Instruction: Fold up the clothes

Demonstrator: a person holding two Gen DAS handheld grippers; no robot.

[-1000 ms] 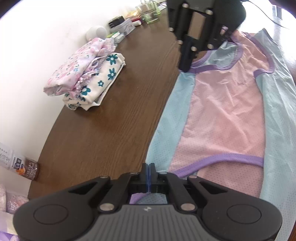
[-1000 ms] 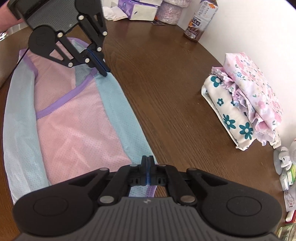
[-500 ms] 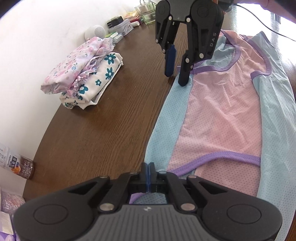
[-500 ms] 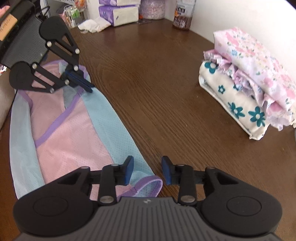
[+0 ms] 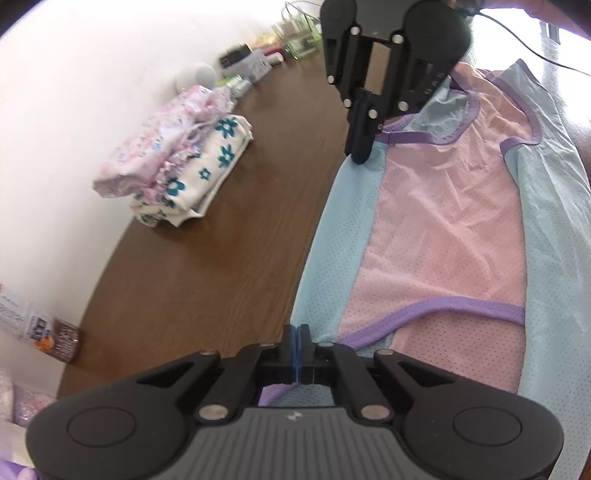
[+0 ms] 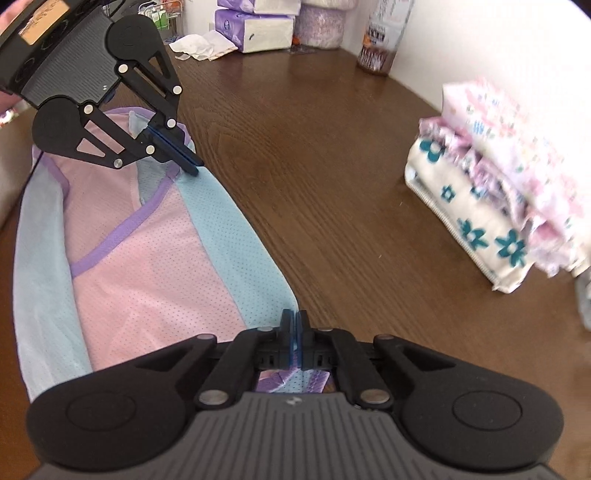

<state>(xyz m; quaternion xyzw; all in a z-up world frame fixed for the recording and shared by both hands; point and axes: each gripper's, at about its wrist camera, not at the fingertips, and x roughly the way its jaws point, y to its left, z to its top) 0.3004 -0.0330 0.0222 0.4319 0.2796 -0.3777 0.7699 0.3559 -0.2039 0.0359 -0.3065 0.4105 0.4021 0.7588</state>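
Observation:
A pink and light-blue mesh garment (image 5: 436, 221) with purple trim lies flat on the brown table (image 5: 229, 251); it also shows in the right wrist view (image 6: 147, 258). My left gripper (image 5: 295, 332) is shut on one corner of its blue side edge; it shows from the right wrist view (image 6: 192, 166). My right gripper (image 6: 294, 317) is shut on the other corner of the same edge; it shows in the left wrist view (image 5: 360, 155).
A stack of folded floral clothes (image 5: 177, 166) sits on the table near the wall, also in the right wrist view (image 6: 498, 206). A drink bottle (image 5: 40, 328), tissue packs (image 6: 258, 26) and small items (image 5: 255, 66) line the table's ends.
My right gripper opened half a second ago above the garment's corner and has now shut on it again. My left gripper stays shut on its corner.

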